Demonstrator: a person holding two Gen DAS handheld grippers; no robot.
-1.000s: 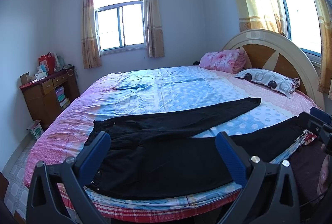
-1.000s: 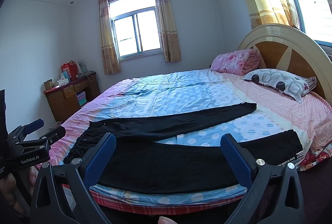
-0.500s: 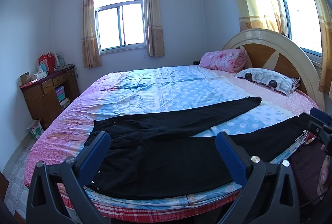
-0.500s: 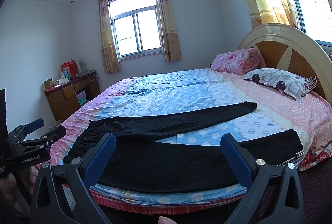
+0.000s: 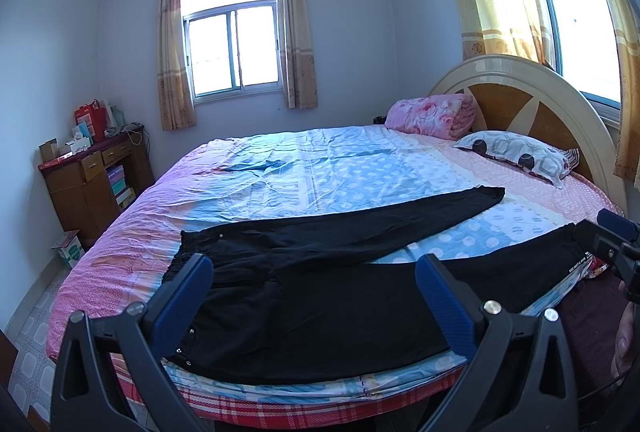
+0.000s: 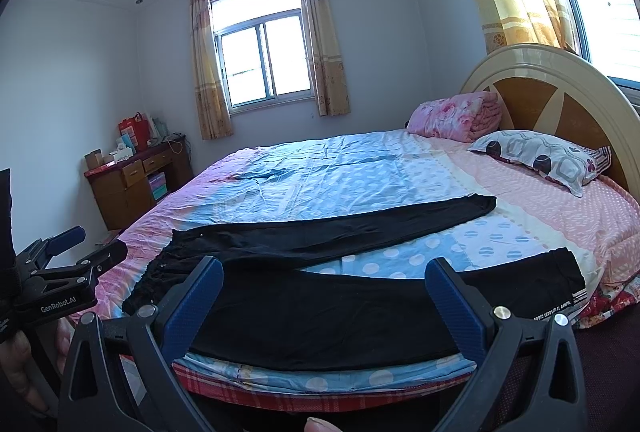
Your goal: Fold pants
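Black pants (image 5: 320, 296) lie flat on the bed (image 5: 280, 176), waist at the left, legs spread in a V toward the right. They also show in the right wrist view (image 6: 340, 308). The far leg (image 5: 400, 220) runs toward the pillows and the near leg (image 6: 520, 284) ends at the bed's right edge. My left gripper (image 5: 314, 284) is open and empty, held short of the bed's front edge near the waist. My right gripper (image 6: 324, 288) is open and empty, in front of the near leg. Each gripper shows at the edge of the other's view.
A round bed with a pink and blue sheet and an arched headboard (image 5: 532, 104). A rolled pink blanket (image 5: 432, 112) and a patterned pillow (image 5: 516, 152) lie at its head. A wooden desk (image 5: 92, 176) with boxes stands by the left wall. Tiled floor at the left.
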